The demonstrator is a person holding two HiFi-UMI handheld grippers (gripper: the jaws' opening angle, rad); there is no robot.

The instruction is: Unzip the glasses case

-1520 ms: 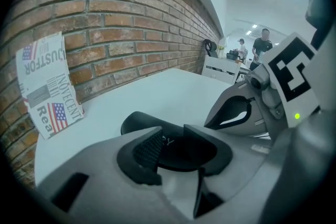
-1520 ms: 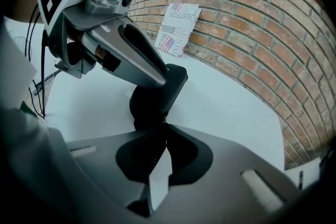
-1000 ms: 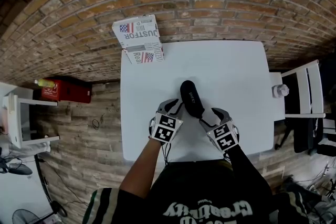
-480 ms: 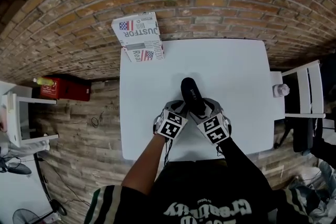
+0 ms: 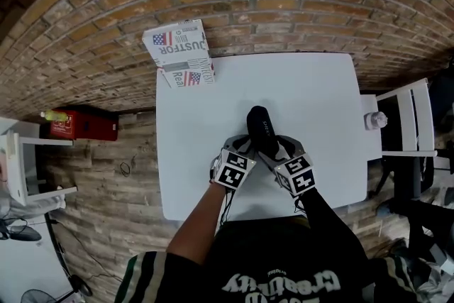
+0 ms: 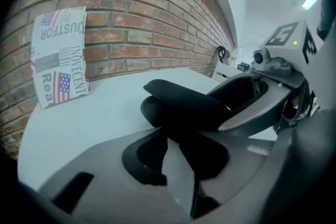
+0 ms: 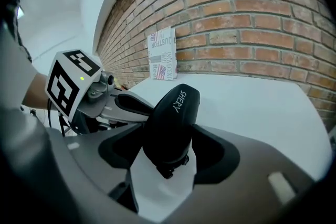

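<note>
A black glasses case (image 5: 260, 125) lies on the white table (image 5: 319, 96), lengthwise away from me. My right gripper (image 5: 279, 150) has just been opening, and its wide jaws straddle the case's near end (image 7: 170, 113). The zip pull (image 7: 169, 168) hangs between them. I see no clear squeeze from the pads. My left gripper (image 5: 245, 147) comes in from the left with its jaws nearly together. Its tips (image 6: 167, 134) meet at the case's near end (image 6: 184, 107) and are hidden there. The right gripper's finger (image 6: 262, 102) shows along the case's far side.
A printed newspaper-style box (image 5: 181, 53) leans on the brick wall at the table's back left corner. A white chair (image 5: 408, 124) stands to the table's right. A red box (image 5: 81, 123) lies on the wooden floor to the left.
Both grippers have drawn in toward the case's near end. The right one shifted left and rolled, and now sits around the case. The left one came forward and lower.
</note>
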